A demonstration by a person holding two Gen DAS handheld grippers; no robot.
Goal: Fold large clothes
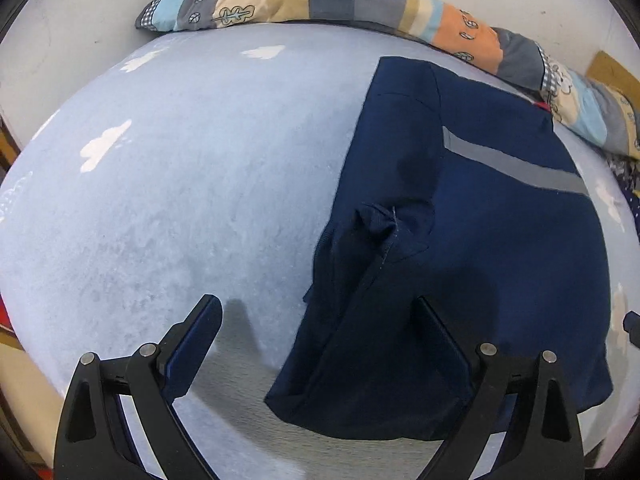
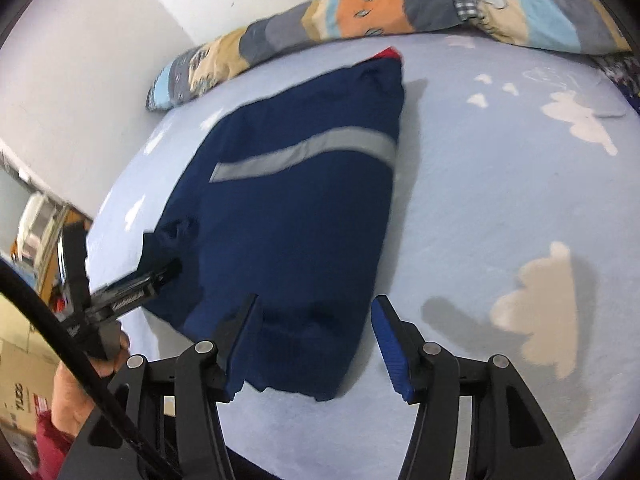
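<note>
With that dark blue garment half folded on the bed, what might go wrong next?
1. Both grippers, left and right, stand open with nothing held, so the navy garment with the grey stripe could slump open.
2. A bunched fold near its left edge may get pressed in as a crease.
3. The light blue cloud-print sheet looks soft; pinching the hem might grab it too.

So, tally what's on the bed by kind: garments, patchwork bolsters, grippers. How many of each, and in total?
Navy blue folded garment with a grey reflective stripe: 1
Long patchwork fabric bolster along the wall: 1
Black two-finger grippers, left and right: 2, both open, holding nothing
Total: 4, over a light blue cloud-print bedsheet.
</note>
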